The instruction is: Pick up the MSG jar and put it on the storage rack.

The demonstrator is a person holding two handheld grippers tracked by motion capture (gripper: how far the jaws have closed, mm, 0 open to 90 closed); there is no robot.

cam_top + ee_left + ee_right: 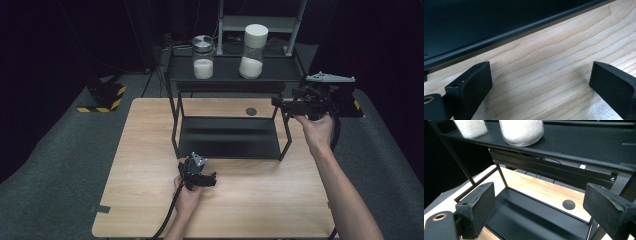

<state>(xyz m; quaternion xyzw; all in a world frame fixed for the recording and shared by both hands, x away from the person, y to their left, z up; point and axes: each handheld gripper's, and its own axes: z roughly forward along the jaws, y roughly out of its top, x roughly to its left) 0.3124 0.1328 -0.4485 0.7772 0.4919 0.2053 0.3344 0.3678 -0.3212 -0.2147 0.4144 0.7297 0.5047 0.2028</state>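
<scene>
Two clear jars of white grains stand on the top shelf [280,75] of a black metal rack: a metal-lidded jar [203,57] at left and a taller white-lidded jar [252,51] at right. My right gripper [276,102] hovers at the rack's right end, just below the top shelf, pointing left. In the right gripper view its jaws [539,207] stand open and empty, with both jar bases [471,127] [521,131] above them. My left gripper [212,180] rests low over the wooden table [260,200] in front of the rack. Its jaws [540,82] are open, with bare wood between them.
The rack's lower shelf [230,137] is bare, and its front edge [499,32] runs close ahead of the left jaws. A round black spot [251,111] marks the table behind the rack. A yellow-black striped block [102,97] lies on the floor at left.
</scene>
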